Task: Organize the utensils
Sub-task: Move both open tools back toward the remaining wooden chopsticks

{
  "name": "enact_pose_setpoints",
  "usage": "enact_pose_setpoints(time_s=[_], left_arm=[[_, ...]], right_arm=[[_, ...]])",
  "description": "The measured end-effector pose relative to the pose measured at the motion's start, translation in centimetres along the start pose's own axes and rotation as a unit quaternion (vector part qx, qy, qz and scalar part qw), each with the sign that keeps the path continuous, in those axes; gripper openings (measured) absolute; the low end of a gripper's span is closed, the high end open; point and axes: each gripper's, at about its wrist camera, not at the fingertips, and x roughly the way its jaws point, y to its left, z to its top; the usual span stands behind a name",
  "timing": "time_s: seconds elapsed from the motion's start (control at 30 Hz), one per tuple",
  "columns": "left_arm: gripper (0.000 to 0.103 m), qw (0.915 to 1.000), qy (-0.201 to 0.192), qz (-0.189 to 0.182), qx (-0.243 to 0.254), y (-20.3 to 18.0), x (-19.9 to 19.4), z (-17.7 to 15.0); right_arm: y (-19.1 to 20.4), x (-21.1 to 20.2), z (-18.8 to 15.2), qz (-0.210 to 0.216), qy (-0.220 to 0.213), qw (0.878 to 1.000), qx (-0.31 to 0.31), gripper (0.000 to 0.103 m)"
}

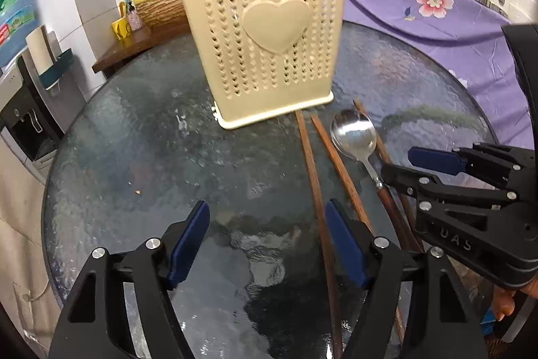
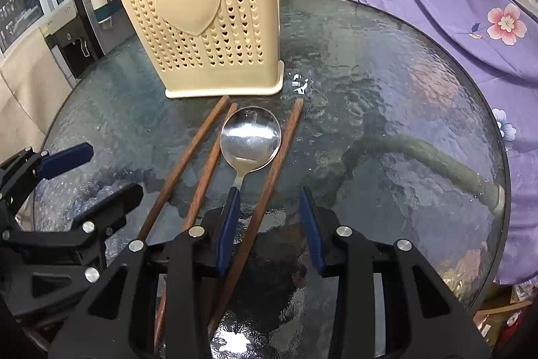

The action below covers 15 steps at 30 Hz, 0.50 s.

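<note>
Right gripper (image 2: 269, 224) is spread wide, straddling 1 wooden chopstick (image 2: 269, 177); the spoon (image 2: 250, 138) lies just ahead of its left finger. Left gripper (image 1: 267, 244) is also spread, holding nothing, chopsticks just right of it, cream utensil holder (image 1: 269, 39) ahead.

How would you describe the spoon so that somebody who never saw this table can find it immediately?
Start at the cream plastic utensil holder with the raised heart, standing on the round textured glass table. Directly in front of its base lie three brown wooden chopsticks, and among them rests the shiny metal spoon, bowl toward the holder. It is the only silver, round-ended piece; its neighbours are all thin brown sticks.
</note>
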Motion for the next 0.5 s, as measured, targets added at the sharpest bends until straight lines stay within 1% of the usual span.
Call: enact_pose_setpoints(time_s=[0.07, 0.17, 0.23, 0.3, 0.37, 0.47, 0.5], left_arm=[[0.070, 0.9999, 0.005, -0.009, -0.002, -0.1, 0.1, -0.2], [0.070, 0.9999, 0.010, -0.012, -0.002, -0.3, 0.4, -0.4], [0.070, 0.9998, 0.014, -0.014, -0.002, -0.3, 0.6, -0.4], [0.070, 0.9996, 0.018, -0.020, -0.005, -0.3, 0.9, -0.4], [0.068, 0.9995, 0.022, -0.023, -0.006, -0.5, 1.2, -0.2], [0.059, 0.9993, 0.028, -0.025, -0.003, -1.0, 1.9, 0.1], [0.055, 0.9990, 0.032, -0.030, -0.004, -1.1, 2.2, 0.2]], right_arm=[[0.1, 0.2, 0.0, -0.004, 0.000, 1.000, -0.001, 0.035], [0.3, 0.4, 0.1, -0.012, 0.000, 1.000, -0.010, 0.034], [0.2, 0.4, 0.3, -0.020, -0.001, 1.000, -0.016, 0.031], [-0.4, 0.5, 0.5, -0.018, -0.001, 1.000, -0.013, 0.028], [-0.9, 0.6, 0.9, -0.020, 0.001, 1.000, -0.011, 0.027], [-1.8, 0.9, 1.5, -0.021, 0.003, 1.000, -0.009, 0.026], [-2.1, 1.0, 1.8, -0.020, 0.005, 1.000, -0.007, 0.026]])
